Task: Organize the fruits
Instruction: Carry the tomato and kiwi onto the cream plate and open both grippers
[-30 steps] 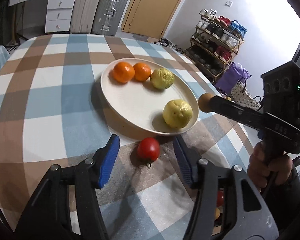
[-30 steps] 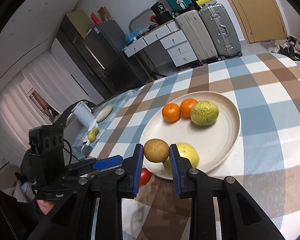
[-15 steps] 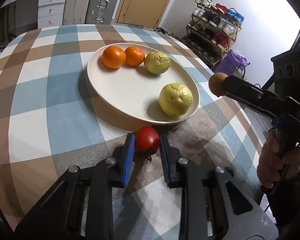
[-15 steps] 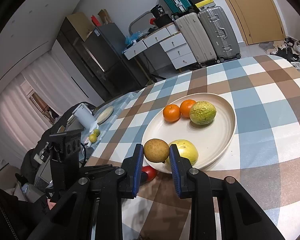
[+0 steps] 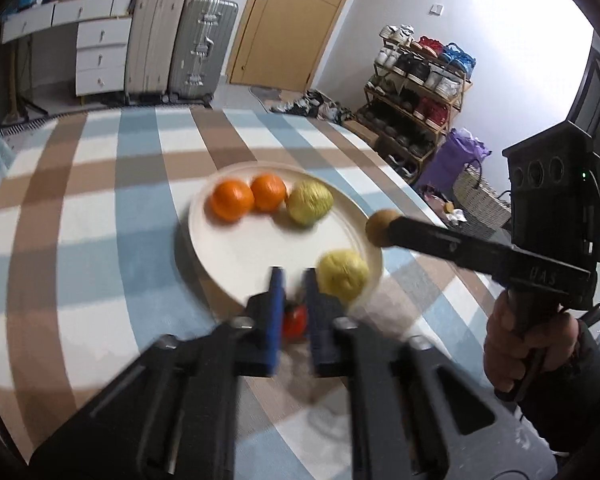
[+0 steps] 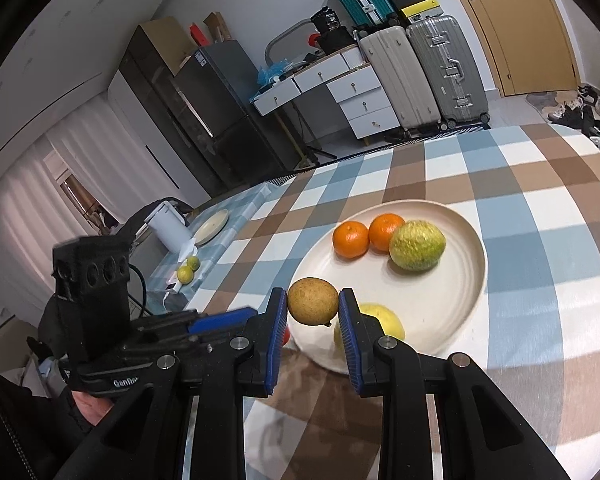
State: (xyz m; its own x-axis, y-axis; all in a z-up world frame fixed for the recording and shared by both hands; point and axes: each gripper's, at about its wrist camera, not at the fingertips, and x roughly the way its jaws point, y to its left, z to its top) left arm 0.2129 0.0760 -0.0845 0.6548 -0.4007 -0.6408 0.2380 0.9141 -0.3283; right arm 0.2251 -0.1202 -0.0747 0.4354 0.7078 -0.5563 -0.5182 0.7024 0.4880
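In the blurred left wrist view, my left gripper (image 5: 293, 286) is shut on a small red tomato (image 5: 294, 320), held just before the near rim of the cream plate (image 5: 204, 248). On the plate lie two oranges (image 5: 232, 200), a green-yellow fruit (image 5: 310, 203) and a yellow fruit (image 5: 342, 274). My right gripper (image 6: 313, 307) is shut on a round brown fruit (image 6: 313, 301), hovering over the plate's (image 6: 452, 292) near-left edge. The left gripper (image 6: 240, 316) shows low at the left in that view, with only a sliver of the tomato (image 6: 286, 336) showing.
A checked cloth (image 5: 100, 240) covers the table. Beyond it stand suitcases (image 5: 180, 44), white drawers (image 5: 100, 56), a door (image 5: 296, 20) and a shoe rack (image 5: 420, 80). A side table at the left carries a white kettle (image 6: 168, 228), a small plate (image 6: 211, 226) and limes (image 6: 188, 270).
The left jaws closed around the tomato, then the gripper rose with it toward the plate's near rim. The right gripper kept still with the brown fruit.
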